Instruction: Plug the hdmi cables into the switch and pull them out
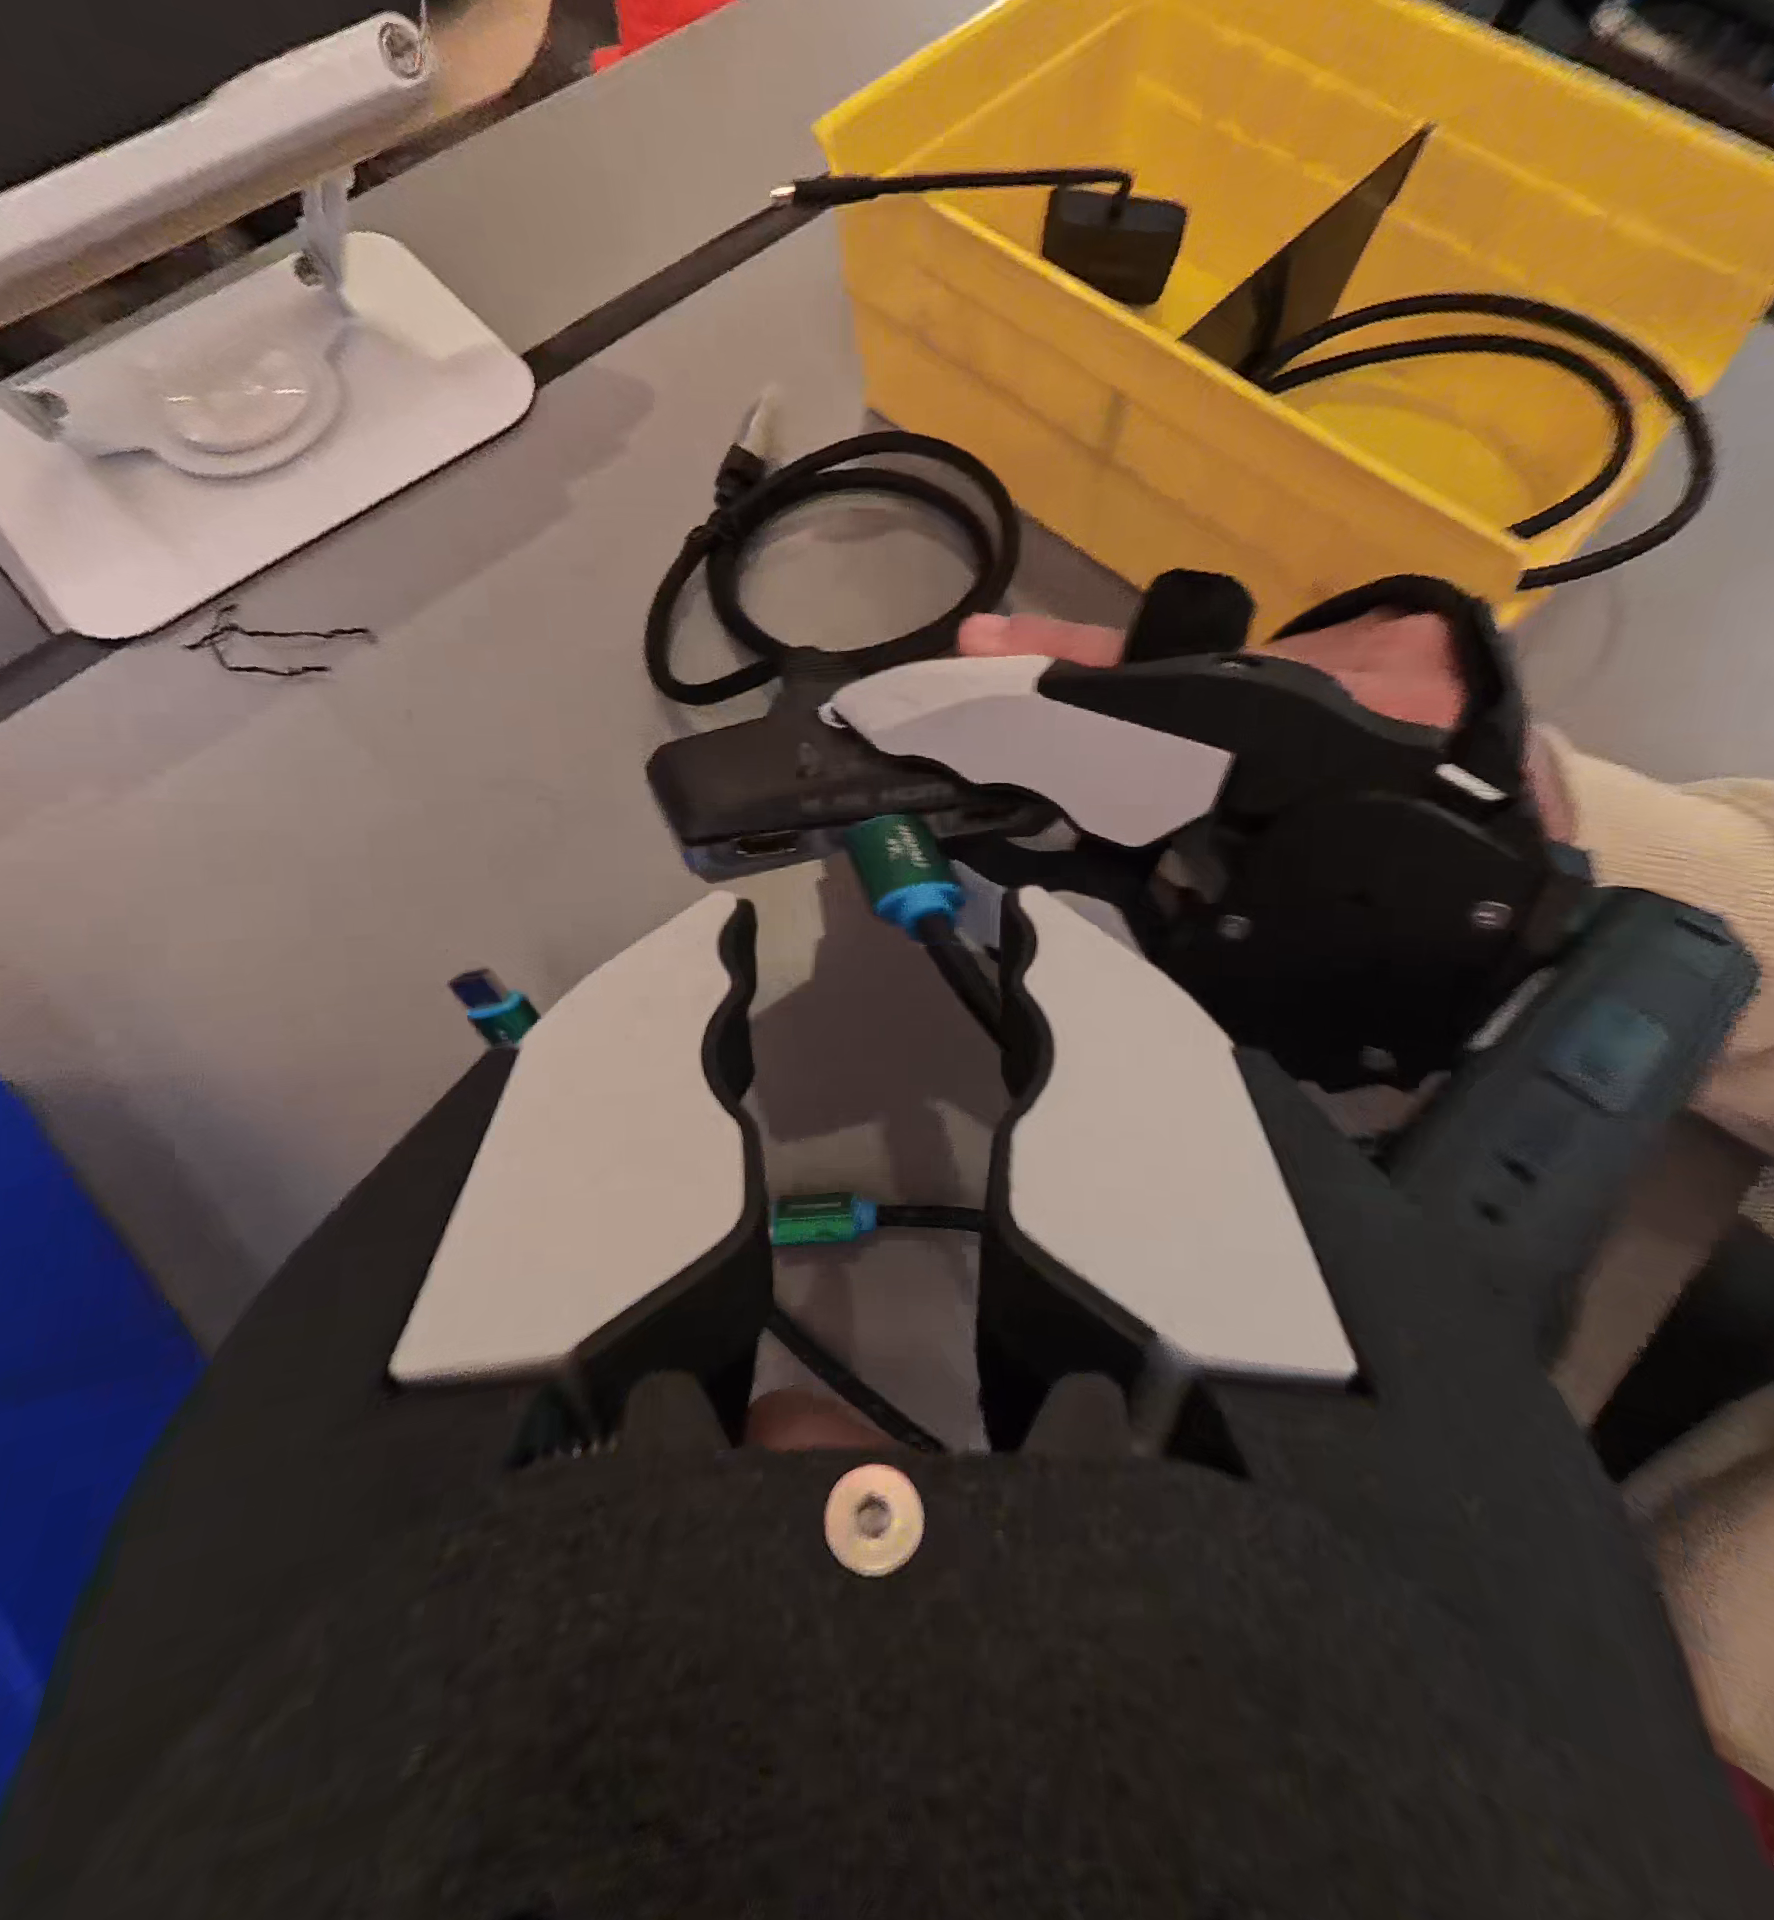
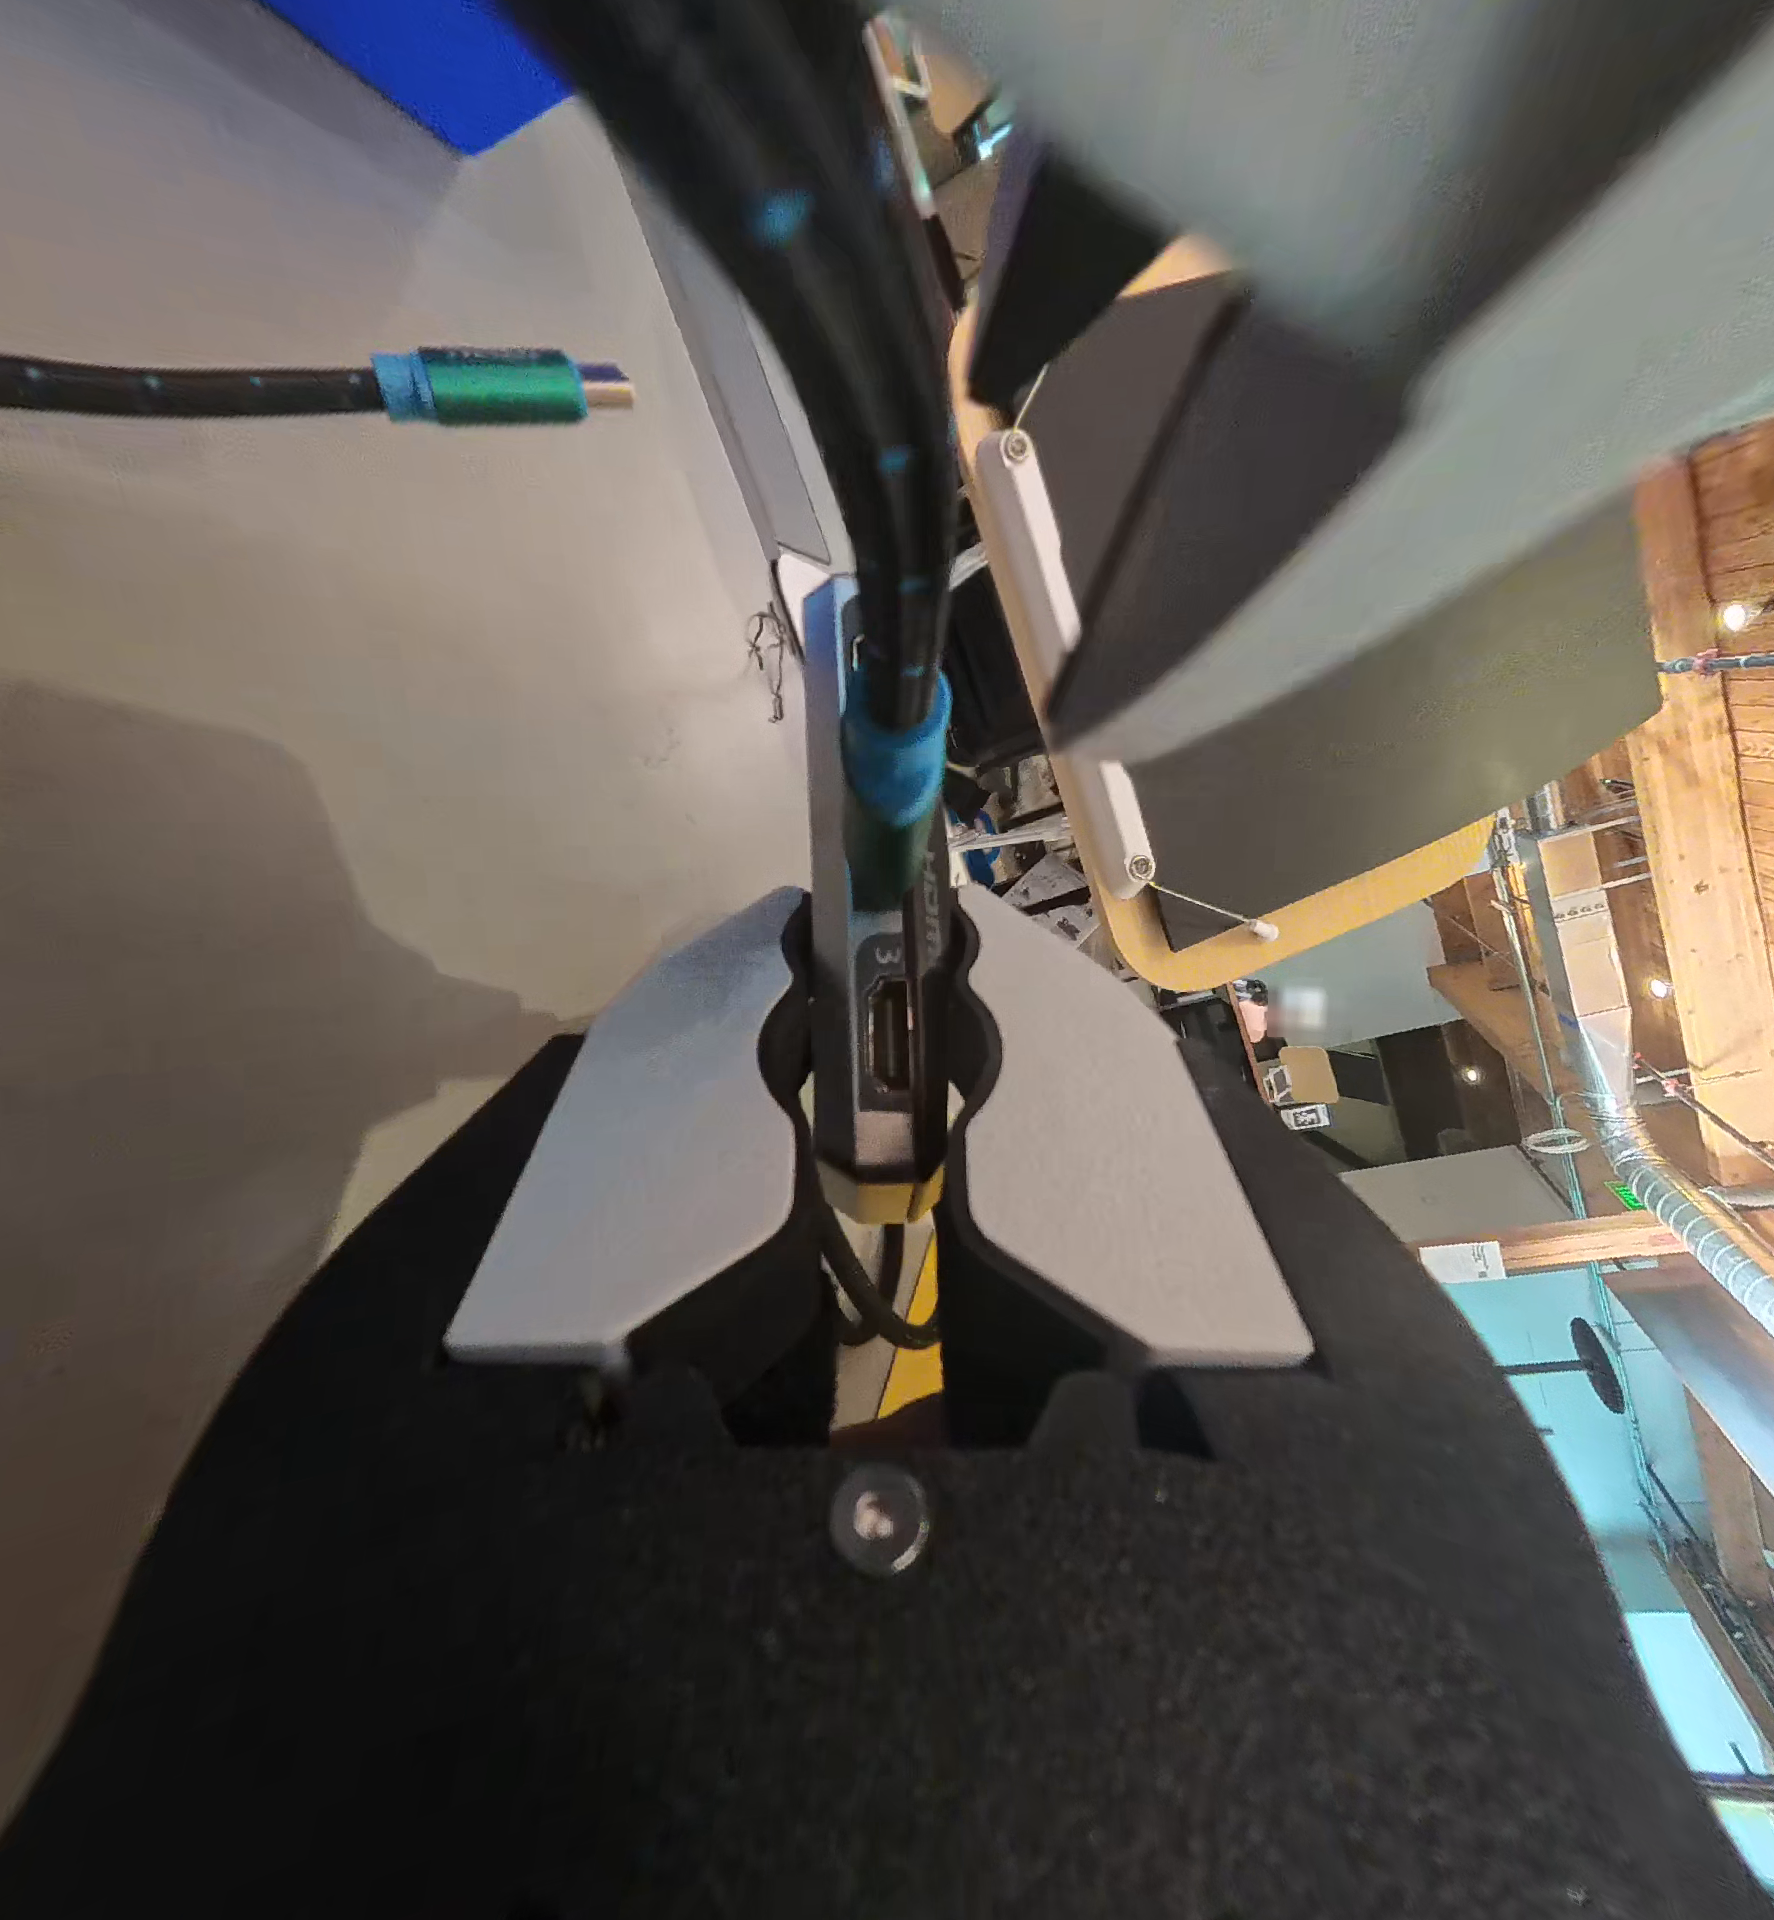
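Note:
The black HDMI switch (image 1: 748,795) is held above the grey table. My right gripper (image 2: 883,940) is shut on the switch (image 2: 878,1039); one of its white fingers (image 1: 1018,743) lies over the switch's top. A green HDMI plug with a blue collar (image 1: 893,857) sits in one port, also in the right wrist view (image 2: 888,800). The port beside it is empty. My left gripper (image 1: 878,925) is open just in front of the plug, and the plug's cable runs past its right finger. Two more green plugs lie on the table (image 1: 498,1016), (image 1: 821,1218).
A yellow bin (image 1: 1018,343) with black cables and a divider stands behind the switch. The switch's own coiled black cable (image 1: 841,561) lies in front of the bin. A white monitor stand (image 1: 239,447) is at the far left. A blue box (image 1: 21,1351) is at the near left. The grippers' ends are close to 8 cm from one another.

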A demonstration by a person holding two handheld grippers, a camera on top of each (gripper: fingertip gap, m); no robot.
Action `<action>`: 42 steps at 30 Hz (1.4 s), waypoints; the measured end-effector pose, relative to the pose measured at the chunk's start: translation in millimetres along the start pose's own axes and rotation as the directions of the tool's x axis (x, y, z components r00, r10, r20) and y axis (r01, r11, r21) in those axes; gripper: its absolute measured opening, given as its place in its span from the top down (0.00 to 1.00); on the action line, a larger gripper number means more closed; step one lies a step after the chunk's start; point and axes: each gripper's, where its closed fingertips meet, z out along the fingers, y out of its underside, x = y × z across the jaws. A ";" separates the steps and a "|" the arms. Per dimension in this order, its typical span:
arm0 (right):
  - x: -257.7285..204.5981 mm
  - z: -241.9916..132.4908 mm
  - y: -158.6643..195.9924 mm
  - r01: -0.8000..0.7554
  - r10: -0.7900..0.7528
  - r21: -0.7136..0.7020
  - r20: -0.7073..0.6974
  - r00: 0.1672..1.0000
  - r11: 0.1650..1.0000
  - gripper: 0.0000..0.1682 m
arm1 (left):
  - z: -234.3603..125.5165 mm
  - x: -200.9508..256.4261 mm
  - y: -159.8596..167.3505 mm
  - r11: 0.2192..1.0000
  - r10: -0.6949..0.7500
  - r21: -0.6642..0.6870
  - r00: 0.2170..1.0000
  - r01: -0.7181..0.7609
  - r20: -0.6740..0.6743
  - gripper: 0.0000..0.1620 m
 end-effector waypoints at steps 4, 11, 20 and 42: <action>-2.1 -0.6 0.1 0.017 -0.017 -0.003 -0.006 1.000 1.000 0.87 | -9.3 -9.9 -15.5 0.996 -0.058 0.068 0.998 0.058 -0.010 0.72; 9.4 -6.1 -7.5 -0.086 0.087 0.054 -0.021 0.996 0.995 0.87 | -3.1 -32.4 19.5 0.982 0.146 0.106 0.985 -0.156 0.090 0.74; -4.3 -4.7 -11.9 -0.042 0.042 0.025 0.009 0.999 0.999 0.87 | 18.0 -5.3 11.7 0.862 0.265 0.377 0.936 -0.338 0.232 0.81; -18.7 -4.3 -28.5 -0.033 0.032 0.028 0.031 0.999 0.999 0.87 | 14.9 -10.0 25.9 0.880 0.250 0.339 0.931 -0.333 0.265 0.88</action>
